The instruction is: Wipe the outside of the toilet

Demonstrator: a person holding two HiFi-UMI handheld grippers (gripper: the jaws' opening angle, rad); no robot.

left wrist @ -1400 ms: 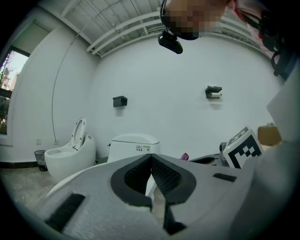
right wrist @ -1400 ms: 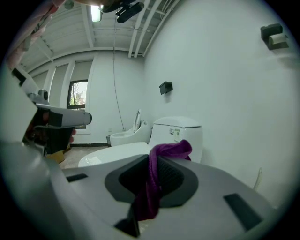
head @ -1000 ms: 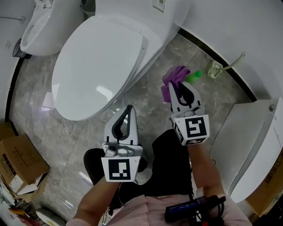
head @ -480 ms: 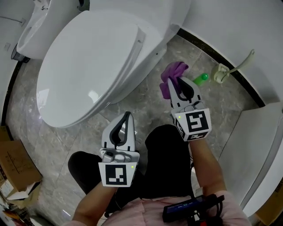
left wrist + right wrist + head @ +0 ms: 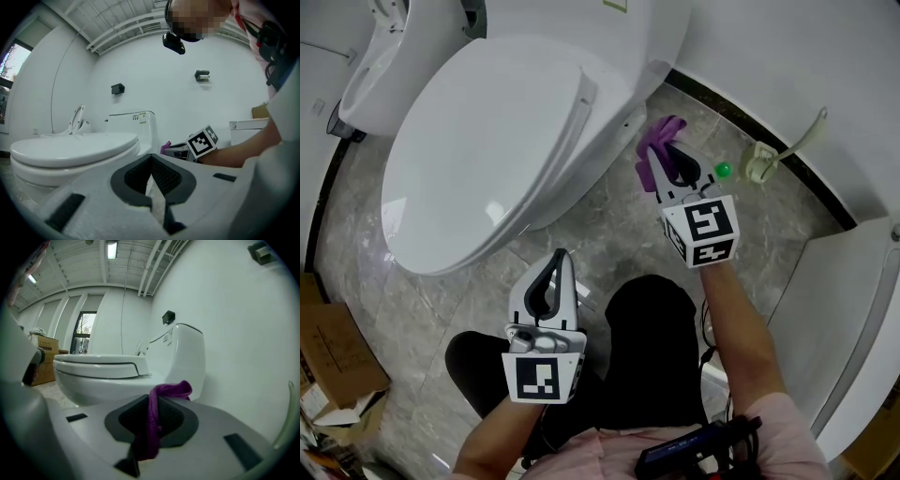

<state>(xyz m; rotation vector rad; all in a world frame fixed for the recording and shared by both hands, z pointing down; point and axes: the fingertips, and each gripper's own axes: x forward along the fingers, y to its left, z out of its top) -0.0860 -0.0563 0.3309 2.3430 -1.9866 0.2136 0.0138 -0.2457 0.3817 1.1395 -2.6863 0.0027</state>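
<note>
right gripper has pushed forward since the earlier frame, closer to the toilet's base; left gripper has dropped back a little toward the person's lap. the toilet looks the same, lid shut.

right jaws are clamped on a purple cloth. in the right gripper view the cloth runs down between the pads and bunches over the tips. in the head view the bunched end sits just beside the lower side of the toilet, where the bowl meets the tank base. can't tell if it's touching the porcelain.

left jaws are together with nothing between them, seen in the left gripper view. that gripper hangs low over the grey marble floor, in front of the bowl and apart from it.

a small green object lies on the floor to the right of the cloth. near it a pale holder with a long handle stands against the wall. a second white fixture is at upper left and another white one at the right edge. a cardboard box is at lower left. the person's dark trousers show between the two arms.
</note>
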